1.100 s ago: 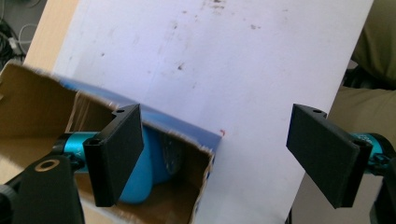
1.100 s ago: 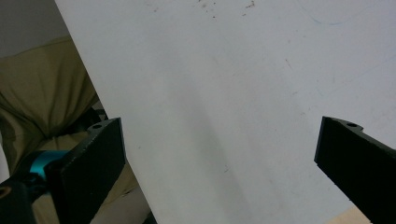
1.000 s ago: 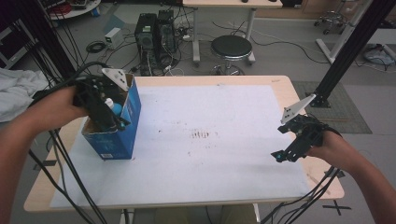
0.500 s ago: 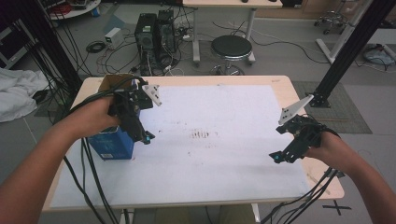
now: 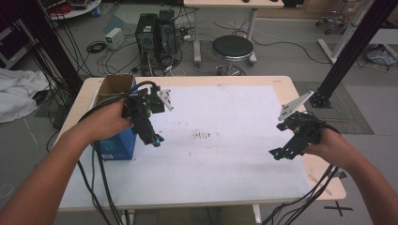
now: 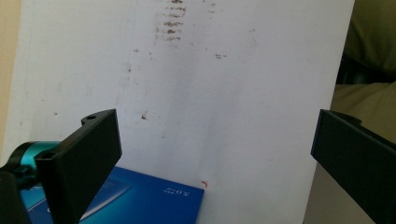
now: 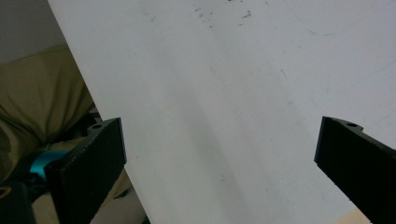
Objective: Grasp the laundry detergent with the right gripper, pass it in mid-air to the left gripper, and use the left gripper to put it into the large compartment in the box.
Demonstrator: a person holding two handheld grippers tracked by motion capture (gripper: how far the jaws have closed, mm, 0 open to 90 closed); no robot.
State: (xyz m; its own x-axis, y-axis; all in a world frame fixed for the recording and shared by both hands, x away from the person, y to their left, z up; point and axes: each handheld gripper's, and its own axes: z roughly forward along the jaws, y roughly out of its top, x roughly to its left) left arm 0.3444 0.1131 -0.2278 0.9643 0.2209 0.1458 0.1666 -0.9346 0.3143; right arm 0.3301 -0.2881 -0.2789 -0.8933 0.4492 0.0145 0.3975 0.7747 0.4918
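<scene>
Blue box stands at about 9 o'clock on the table, near the left edge, its open brown flaps facing up; what is inside cannot be made out.

Nearest, two forearms enter from 6 o'clock. The right hand at about 4 o'clock holds the right gripper just over the right margin of the white sheet, tips pointing toward 8 o'clock. In the right gripper view its two black jaws stand wide apart with bare white sheet between them, so it is released and grasps nothing. A grey three-cornered plate rides on top of it.

Farther in, the left hand at about 9 o'clock holds the left gripper just beside the box's right face, tips angled down toward 5 o'clock above the sheet. In the left gripper view its jaws also stand wide apart, released, with a corner of the blue box low between them and brown smudges on the sheet ahead.

Those smudges lie near the sheet's centre, between the two grippers.

Beyond the table, toward 12 o'clock, a black round stool and a computer tower stand on the floor amid cables, and a white cloth lies at 10 o'clock.
</scene>
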